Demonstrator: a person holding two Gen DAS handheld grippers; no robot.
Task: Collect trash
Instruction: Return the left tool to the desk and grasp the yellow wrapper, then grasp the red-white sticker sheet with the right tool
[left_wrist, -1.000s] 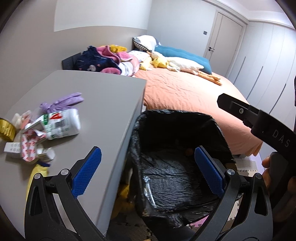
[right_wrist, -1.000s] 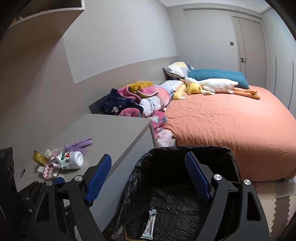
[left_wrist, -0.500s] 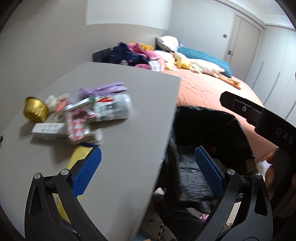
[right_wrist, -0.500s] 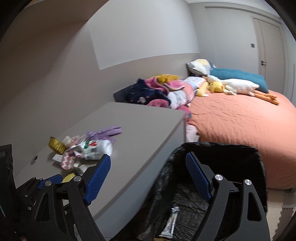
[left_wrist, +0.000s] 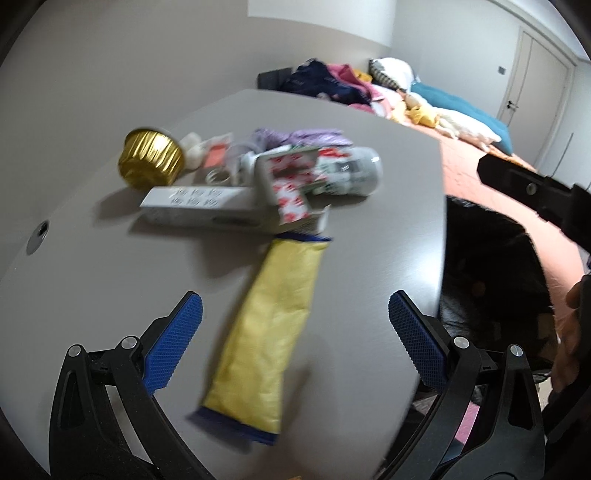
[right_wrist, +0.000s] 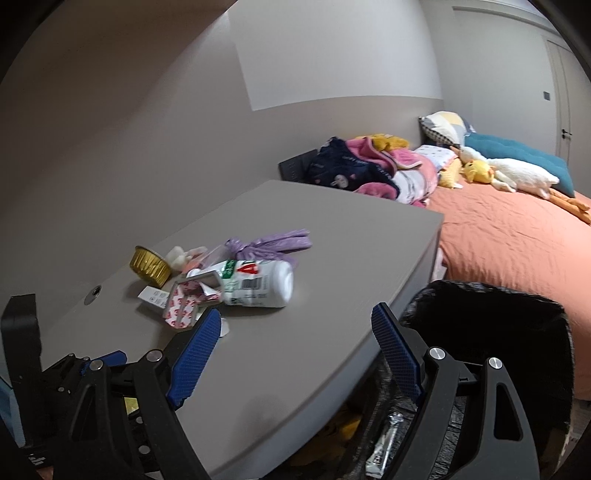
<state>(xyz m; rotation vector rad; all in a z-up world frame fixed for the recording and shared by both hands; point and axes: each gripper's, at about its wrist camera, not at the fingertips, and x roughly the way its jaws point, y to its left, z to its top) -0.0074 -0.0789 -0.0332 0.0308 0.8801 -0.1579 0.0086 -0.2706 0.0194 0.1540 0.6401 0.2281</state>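
- We found the left gripper (left_wrist: 295, 321) nearest the work, jaws spread wide and empty, poised over the yellow pouch (left_wrist: 266, 332) that lay flat on the grey table (left_wrist: 388, 192). No pad touched the pouch.
- We found the right gripper (right_wrist: 291, 343) likewise spread and empty, above the table's near edge, with the bin (right_wrist: 517, 332) beside it below the tabletop.
- Beyond the pouch we noted the trash heap: a white box (left_wrist: 199, 206), a red-patterned wrapper (left_wrist: 288, 184), a white bottle (left_wrist: 351, 170) on its side, a gold foil cup (left_wrist: 151, 162) and a purple bag (left_wrist: 303, 136), crowded together and partly touching.
- Farthest we noted a bed (right_wrist: 509, 240) with clothes and soft toys.
- Risk, in our judgement: the pouch is thin and flat, so closing pads could slide over it or push it along the table instead of pinching it.
- Risk: its far end lay against the wrapper and box, so lifting it might drag them along or scatter them.
- Risk: the bottle could roll toward the table edge if nudged.
- The left view alone showed the pouch in full, though blurred; in the right view the left gripper hid nearly all of it.
- The right view alone showed a silver sachet (right_wrist: 384, 439) already in the bin, and the bottle's label sharply.
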